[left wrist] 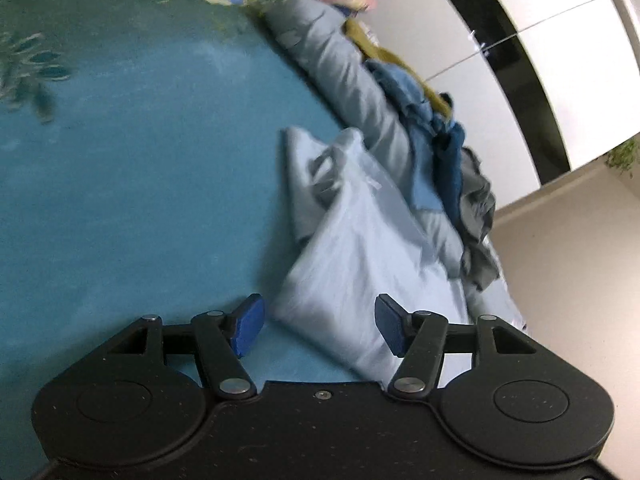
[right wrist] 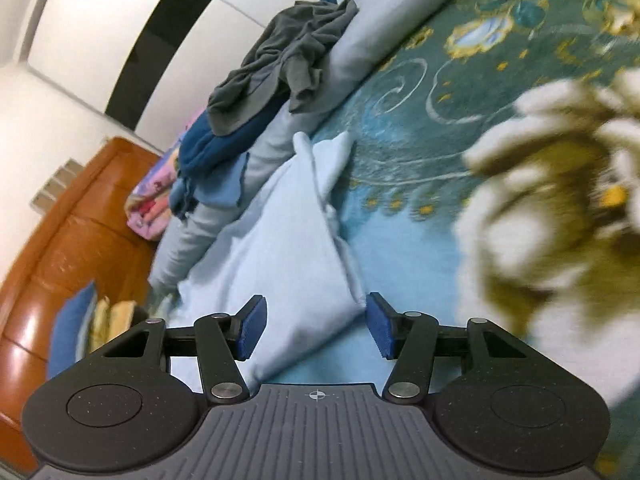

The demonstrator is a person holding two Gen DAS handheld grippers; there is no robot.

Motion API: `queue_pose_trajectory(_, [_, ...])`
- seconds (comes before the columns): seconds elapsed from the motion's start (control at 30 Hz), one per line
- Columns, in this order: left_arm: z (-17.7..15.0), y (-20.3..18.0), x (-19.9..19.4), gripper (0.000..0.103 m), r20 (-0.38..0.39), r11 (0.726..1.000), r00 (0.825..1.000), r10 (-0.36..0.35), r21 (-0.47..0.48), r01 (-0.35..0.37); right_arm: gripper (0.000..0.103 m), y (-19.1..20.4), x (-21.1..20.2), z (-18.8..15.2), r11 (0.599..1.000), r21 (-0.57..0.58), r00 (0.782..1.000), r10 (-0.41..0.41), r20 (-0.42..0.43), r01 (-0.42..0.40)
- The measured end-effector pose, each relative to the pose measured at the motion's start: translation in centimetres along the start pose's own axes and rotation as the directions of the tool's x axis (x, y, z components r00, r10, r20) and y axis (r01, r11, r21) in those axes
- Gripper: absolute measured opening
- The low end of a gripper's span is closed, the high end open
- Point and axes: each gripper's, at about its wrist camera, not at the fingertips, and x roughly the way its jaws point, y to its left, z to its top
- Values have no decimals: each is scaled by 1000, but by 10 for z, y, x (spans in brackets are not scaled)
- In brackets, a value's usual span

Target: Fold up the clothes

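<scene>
A teal bedspread (left wrist: pixel 120 200) with a printed floral pattern is covering the bed, its surface lying smooth. Along its far edge a grey duvet (left wrist: pixel 344 68) is running in a soft roll, carrying a crumpled heap of clothes (right wrist: pixel 276 80) in grey and blue. The pale blue shirt (left wrist: pixel 360 248) is lying creased on the bedspread, just beside the duvet. Both the left tongs (left wrist: pixel 318 328) and the right tongs (right wrist: pixel 316 326) are standing apart over it, gripping nothing.

bare bedspread (left wrist: pixel 140 200) left, clothes pile (left wrist: pixel 448 140) right
</scene>
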Motion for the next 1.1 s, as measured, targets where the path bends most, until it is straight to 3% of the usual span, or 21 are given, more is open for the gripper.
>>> queue_pose_trajectory(0.07, [-4,-6,6,57,40,1000,999,15,-1,-15,49,4,11,1,1000,13,1000,7,19,-7])
queue_pose_trajectory(0.13, [-6,-7,10,54,73,999,997,24,-41,-21,38,5,19,2,999,40,999,17,39,-18])
queue_pose_trajectory(0.17, [-6,-5,11,47,88,997,996,23,-75,-16,25,2,23,3,997,73,999,17,43,-20])
queue_pose_trajectory(0.2, [-6,-2,13,30,91,993,996,24,-114,-14,13,0,26,3,994,107,999,16,47,-21])
queue_pose_trajectory(0.27, [-4,2,16,3,87,984,995,39,-179,-23,7,-6,28,2,988,156,998,8,64,-18])
queue_pose_trajectory(0.4, [-4,-9,8,1,114,985,990,85,-162,-66,5,-3,19,-3,990,142,995,-5,99,-10])
queue_pose_trajectory(0.67, [-3,-19,-49,1,74,994,995,59,-97,-52,4,6,-25,-16,992,129,992,-7,125,-9])
queue_pose_trajectory(0.8, [-12,-11,-84,1,26,996,998,52,-73,-50,4,12,-58,-37,995,98,993,-8,118,-3])
queue_pose_trajectory(1.0, [-55,16,-141,2,-33,998,998,60,-20,-60,4,11,-120,-91,996,81,996,-29,84,22])
queue_pose_trajectory(1.1, [-64,24,-147,2,-38,996,996,83,17,-82,4,5,-136,-111,994,92,996,-57,63,51])
